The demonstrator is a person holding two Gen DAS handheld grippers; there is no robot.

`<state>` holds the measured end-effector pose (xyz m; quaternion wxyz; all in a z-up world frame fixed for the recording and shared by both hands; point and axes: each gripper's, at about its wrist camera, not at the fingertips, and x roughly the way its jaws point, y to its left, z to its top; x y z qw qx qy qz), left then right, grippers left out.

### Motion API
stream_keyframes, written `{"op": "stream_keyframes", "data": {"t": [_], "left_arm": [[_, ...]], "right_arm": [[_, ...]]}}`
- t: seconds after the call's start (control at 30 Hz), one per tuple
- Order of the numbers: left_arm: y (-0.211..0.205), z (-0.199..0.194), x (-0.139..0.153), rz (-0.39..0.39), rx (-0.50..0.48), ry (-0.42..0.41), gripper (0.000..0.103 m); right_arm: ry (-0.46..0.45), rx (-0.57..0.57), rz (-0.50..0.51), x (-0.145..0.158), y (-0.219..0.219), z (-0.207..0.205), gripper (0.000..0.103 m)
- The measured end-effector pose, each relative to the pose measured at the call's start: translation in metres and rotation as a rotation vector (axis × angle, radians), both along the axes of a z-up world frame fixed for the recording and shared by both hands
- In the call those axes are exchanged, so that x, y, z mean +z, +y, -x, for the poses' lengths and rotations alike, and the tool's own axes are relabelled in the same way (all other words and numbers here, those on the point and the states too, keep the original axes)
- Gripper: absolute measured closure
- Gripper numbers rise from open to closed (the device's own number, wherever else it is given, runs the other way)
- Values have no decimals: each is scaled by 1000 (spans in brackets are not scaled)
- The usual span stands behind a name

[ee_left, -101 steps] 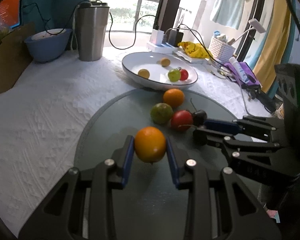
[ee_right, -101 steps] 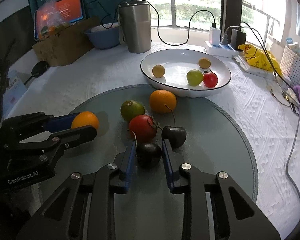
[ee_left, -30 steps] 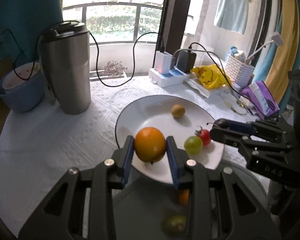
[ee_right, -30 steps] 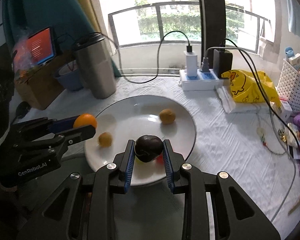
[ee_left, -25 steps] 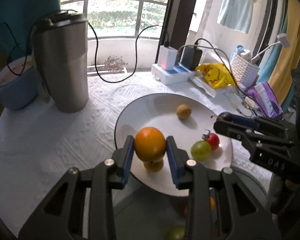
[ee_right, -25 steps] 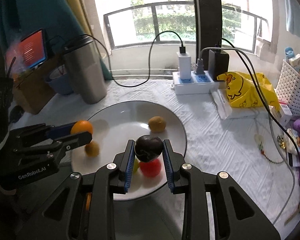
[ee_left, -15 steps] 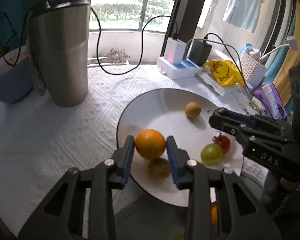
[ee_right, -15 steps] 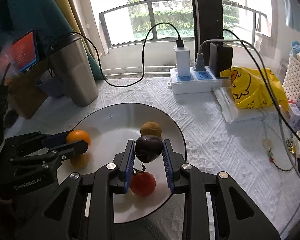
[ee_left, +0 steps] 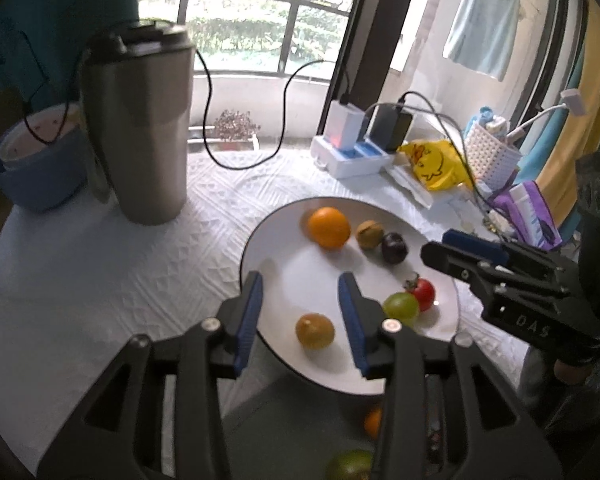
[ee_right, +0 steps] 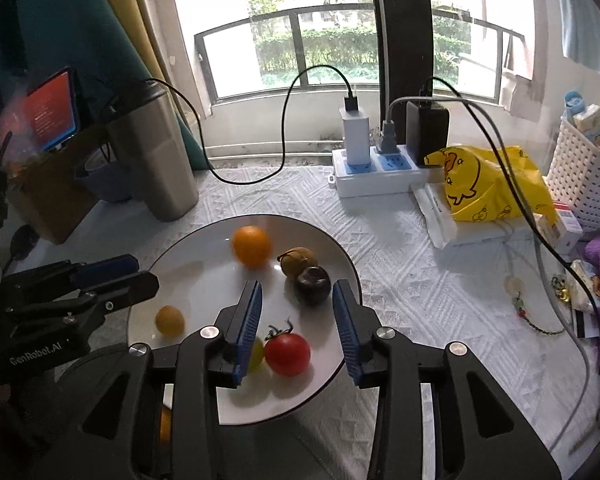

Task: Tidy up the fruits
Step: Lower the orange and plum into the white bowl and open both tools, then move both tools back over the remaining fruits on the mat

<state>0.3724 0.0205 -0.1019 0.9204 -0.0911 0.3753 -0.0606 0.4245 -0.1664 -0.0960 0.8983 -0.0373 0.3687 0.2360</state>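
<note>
On plate [ee_left: 272, 240]: orange [ee_left: 329, 227], dark plum [ee_right: 312, 279] now released; both grippers' fingers [ee_left: 247, 312] wide, empty.

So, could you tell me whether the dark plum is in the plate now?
In the plate: the dark plum lies on the white plate beside a brownish fruit; the open right gripper holds nothing.

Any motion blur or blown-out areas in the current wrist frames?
Left wrist: orange on the plate is smeared along its left edge, window sky clipped white. Right wrist: same orange is soft, the window glass glares, and the tablet screen is hazy.
</note>
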Motion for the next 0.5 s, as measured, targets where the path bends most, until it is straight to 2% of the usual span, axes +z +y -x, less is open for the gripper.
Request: {"op": "stream_keyframes", "data": {"t": [0.5], "left_arm": [[-3,50,15,-21,0,-27,62]], "right_arm": [[-29,-4,-5,18,-12,50,64]]}}
